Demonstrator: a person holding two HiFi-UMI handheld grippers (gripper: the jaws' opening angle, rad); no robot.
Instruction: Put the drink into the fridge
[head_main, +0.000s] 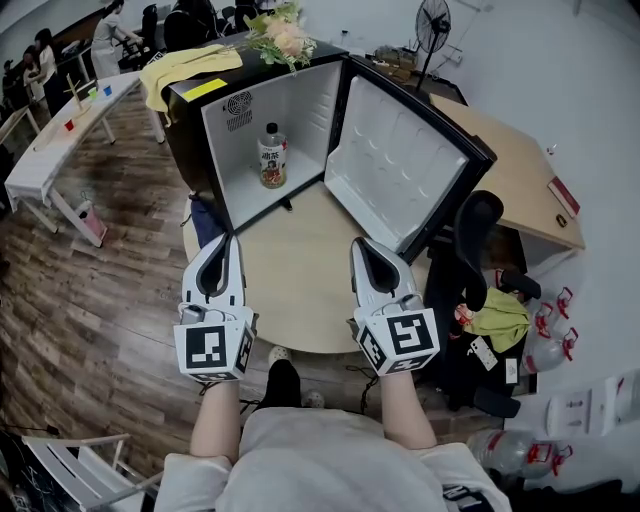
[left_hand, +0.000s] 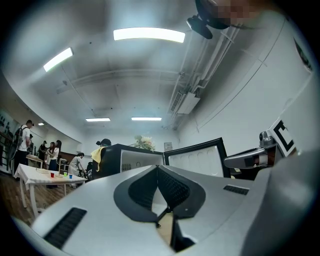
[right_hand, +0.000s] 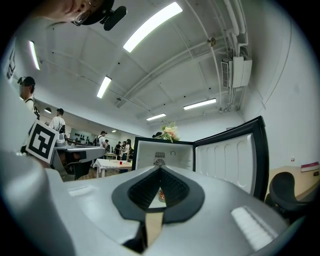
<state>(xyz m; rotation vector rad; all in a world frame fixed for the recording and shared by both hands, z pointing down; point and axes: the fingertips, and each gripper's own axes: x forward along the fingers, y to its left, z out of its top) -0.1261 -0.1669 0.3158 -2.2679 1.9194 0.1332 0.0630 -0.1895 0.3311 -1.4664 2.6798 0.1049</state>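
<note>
Inside the fridge, near its back wall, the bottle stands upright on the white floor, well apart from both grippers. The drink looks placed, so I judge the step in hand to be shutting the door, which hangs wide open on the right.

The left gripper and right gripper hover over the near part of the table. Each has its jaws pressed together with nothing between them. In the right gripper view the bottle shows only far off, past the closed tips.

The right gripper is nearer the door. A good close would set its closed tips on the door's outer face near the free edge and swing it round in one steady arc. The cabinet may slide on the smooth tabletop, so the left gripper could brace its side. A slam might topple the bottle. It stands well in, so the door liner should clear it.

The fridge has a black casing and a smooth white plastic liner with a round vent grille at the back. The door's inner face is moulded in shallow ribbed panels. The bottle is a clear cylinder with a white cap and a printed label. The round table looks pale and smooth. The gripper shells are smooth and grey, and the pads are black and finely ribbed.
</note>
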